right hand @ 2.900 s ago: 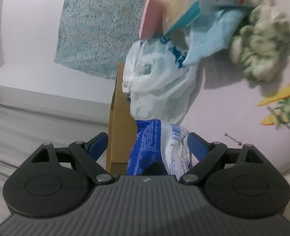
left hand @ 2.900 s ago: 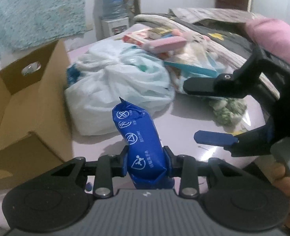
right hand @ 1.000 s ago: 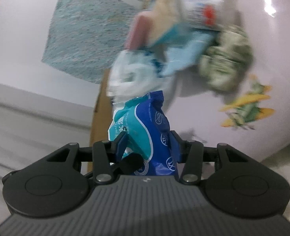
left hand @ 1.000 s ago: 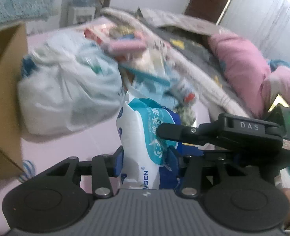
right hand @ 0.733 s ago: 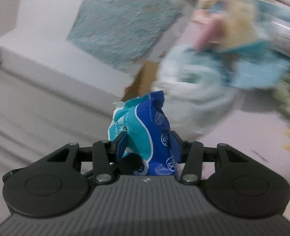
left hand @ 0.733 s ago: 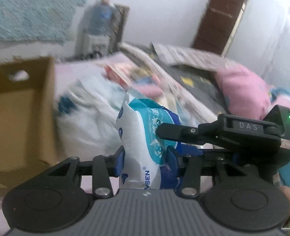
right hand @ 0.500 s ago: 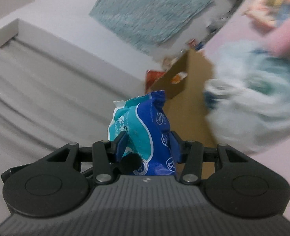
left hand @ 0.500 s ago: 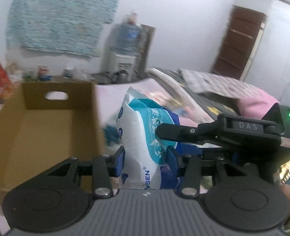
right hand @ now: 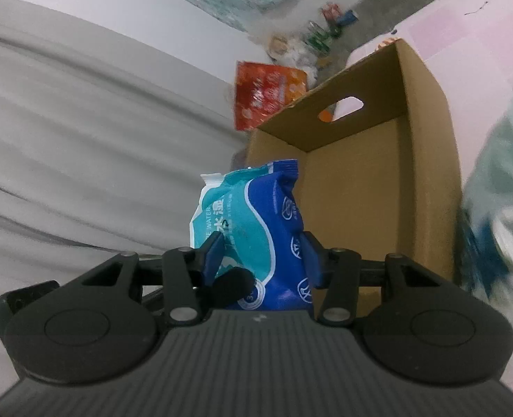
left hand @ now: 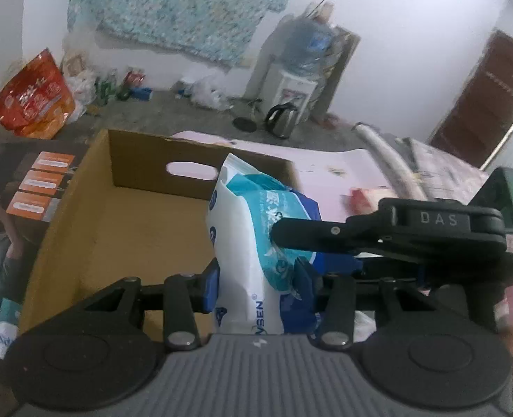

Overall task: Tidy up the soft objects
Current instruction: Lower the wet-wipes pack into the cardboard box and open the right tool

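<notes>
Wipes pack (left hand: 246, 243) above cardboard box (left hand: 93, 215)

Pink table (left hand: 326, 163) w/ open cardboard box (left hand: 93, 215) on it.

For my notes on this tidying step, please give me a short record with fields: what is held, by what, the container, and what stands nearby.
held item: soft blue, teal and white wipes pack
held by: left tongs and right tongs, both closed on it
container: open brown cardboard box with a handle hole, no contents visible
pack position: in front of the box
nearby: red snack bag, white plastic bag
</notes>
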`<state>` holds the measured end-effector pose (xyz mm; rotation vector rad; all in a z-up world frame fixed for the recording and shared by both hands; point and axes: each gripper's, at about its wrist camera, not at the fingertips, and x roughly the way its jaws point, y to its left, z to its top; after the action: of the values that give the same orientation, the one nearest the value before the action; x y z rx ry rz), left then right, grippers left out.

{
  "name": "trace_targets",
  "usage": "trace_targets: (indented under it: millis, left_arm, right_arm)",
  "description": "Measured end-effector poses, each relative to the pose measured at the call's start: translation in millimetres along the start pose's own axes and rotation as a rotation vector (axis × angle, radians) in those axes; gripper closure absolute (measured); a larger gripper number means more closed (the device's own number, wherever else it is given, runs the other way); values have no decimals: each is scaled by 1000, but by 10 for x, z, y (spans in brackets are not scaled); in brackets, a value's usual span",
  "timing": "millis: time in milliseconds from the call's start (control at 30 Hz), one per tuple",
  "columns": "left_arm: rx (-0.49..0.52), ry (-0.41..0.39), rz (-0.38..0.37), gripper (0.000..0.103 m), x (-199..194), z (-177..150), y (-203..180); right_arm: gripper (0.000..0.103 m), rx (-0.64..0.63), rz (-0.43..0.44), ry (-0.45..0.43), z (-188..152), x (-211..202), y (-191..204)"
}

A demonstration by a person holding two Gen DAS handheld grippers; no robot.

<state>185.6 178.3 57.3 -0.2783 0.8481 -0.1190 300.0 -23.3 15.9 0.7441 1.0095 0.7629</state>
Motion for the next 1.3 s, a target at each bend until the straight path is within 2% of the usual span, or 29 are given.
trace_targets:
  millis: [133,300,533,567,600,633,667,767,833,1033,1167,1300]
  left_arm:
    - [-36,43,39,57,254,240,355]
    - [-64,99,113,57,593,510,744]
    - [-53,141,188,55,1000,676,928]
    - [-45,137,201,51,1035,689,921]
    - [-36,129,225,46,1064,685,895]
    - [-31,125,237,33,1086,694,892]
    - [-23,120,245,27,1102,697,882]
    - [-6,118,269,26,1144,710,861]
    - [-17,122,274,26,1153,710,861]
    - [-25,93,268,26,1094,739,835]
    - [-28,77,254,25,985,735,788]
    - [-36,49,235,24,762,703,715]
  right_arm:
    - [55,48,-42,44,305,504,32]
    - [55,96,-73,78,509,1096,-51]
    - [55,191,-86,47,598,1577,-321]
    - [55,204,-81,37,622,1650,-396]
    - [54,219,-79,26,614,1665,-439]
    - [53,236,-78,17,602,1683,-491]
    - [52,257,-71,7,586,1710,-554]
    - [50,329,-36,-3,559,1785,-716]
    - [50,323,-50,-8,545,1817,-737]
    - [50,329,-11,-17,644,1871,-754]
    - [50,342,28,-36,668,1790,-699]
    - [50,348,106,-62,692,1562,-611]
